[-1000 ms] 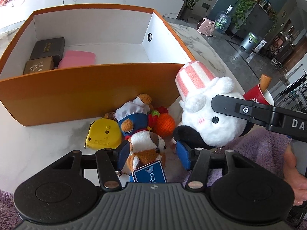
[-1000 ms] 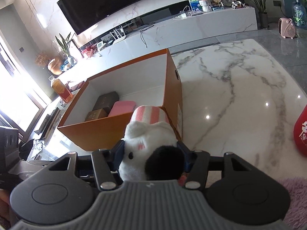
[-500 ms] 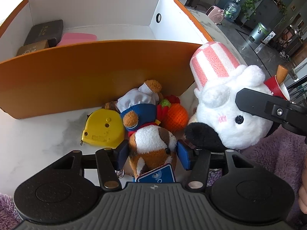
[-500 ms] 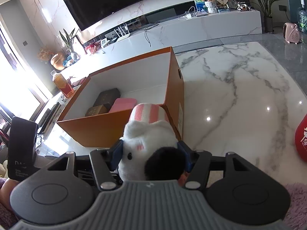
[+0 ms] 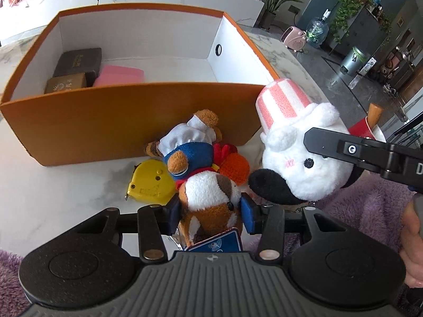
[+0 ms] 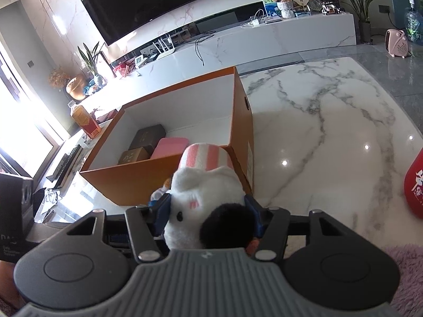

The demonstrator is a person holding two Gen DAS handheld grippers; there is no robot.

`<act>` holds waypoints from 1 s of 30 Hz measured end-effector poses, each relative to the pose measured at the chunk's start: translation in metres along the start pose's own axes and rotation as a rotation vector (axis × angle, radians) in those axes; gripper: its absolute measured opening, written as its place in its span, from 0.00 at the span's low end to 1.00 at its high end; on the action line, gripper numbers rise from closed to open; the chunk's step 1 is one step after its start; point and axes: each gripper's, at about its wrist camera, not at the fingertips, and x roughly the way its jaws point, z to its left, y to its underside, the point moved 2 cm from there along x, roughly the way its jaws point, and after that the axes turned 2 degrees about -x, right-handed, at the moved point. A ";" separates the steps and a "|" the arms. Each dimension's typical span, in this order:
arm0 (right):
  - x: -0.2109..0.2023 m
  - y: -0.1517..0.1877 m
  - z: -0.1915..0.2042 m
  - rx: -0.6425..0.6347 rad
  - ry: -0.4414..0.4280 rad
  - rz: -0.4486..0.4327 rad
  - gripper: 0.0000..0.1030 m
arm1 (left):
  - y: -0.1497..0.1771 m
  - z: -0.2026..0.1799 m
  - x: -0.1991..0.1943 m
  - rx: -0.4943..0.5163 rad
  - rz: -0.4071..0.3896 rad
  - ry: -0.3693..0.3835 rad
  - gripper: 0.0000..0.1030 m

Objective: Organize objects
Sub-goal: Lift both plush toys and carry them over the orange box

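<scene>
Left wrist: left tool point(image 5: 210, 208) closing on brown plush point(image 5: 211, 198); right tool point(image 6: 208, 211) grips white plush point(image 6: 203, 198).

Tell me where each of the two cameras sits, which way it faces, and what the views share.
Left wrist: on the left gripper, looking down at the brown-and-white plush dog between its closing jaws; a hand shows at right.
Right wrist: on the right gripper, facing the room over the white plush with pink striped hat it grips.
Shared: that plush and the orange cardboard box.

Right gripper point(image 6: 207, 212) jaws clamp white plush point(image 6: 203, 195).
</scene>
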 end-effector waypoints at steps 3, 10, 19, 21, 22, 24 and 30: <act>-0.006 -0.002 0.005 -0.004 0.001 -0.013 0.58 | -0.001 0.005 -0.023 -0.021 -0.034 0.027 0.51; -0.020 -0.019 0.026 -0.058 -0.042 -0.061 0.58 | -0.017 0.008 -0.071 -0.042 -0.148 0.055 0.51; -0.018 -0.063 0.058 -0.205 -0.003 -0.111 0.58 | -0.070 0.015 -0.103 -0.023 -0.272 0.023 0.51; -0.014 -0.074 0.064 -0.241 0.025 -0.126 0.58 | -0.083 0.014 -0.104 -0.012 -0.295 0.013 0.51; -0.011 -0.079 0.067 -0.254 0.037 -0.131 0.58 | -0.090 0.017 -0.105 -0.016 -0.309 0.013 0.51; -0.005 -0.089 0.070 -0.275 0.056 -0.138 0.58 | -0.103 0.021 -0.106 -0.025 -0.334 0.019 0.51; 0.021 -0.114 0.070 -0.305 0.111 -0.130 0.58 | -0.129 0.029 -0.082 -0.021 -0.325 -0.017 0.51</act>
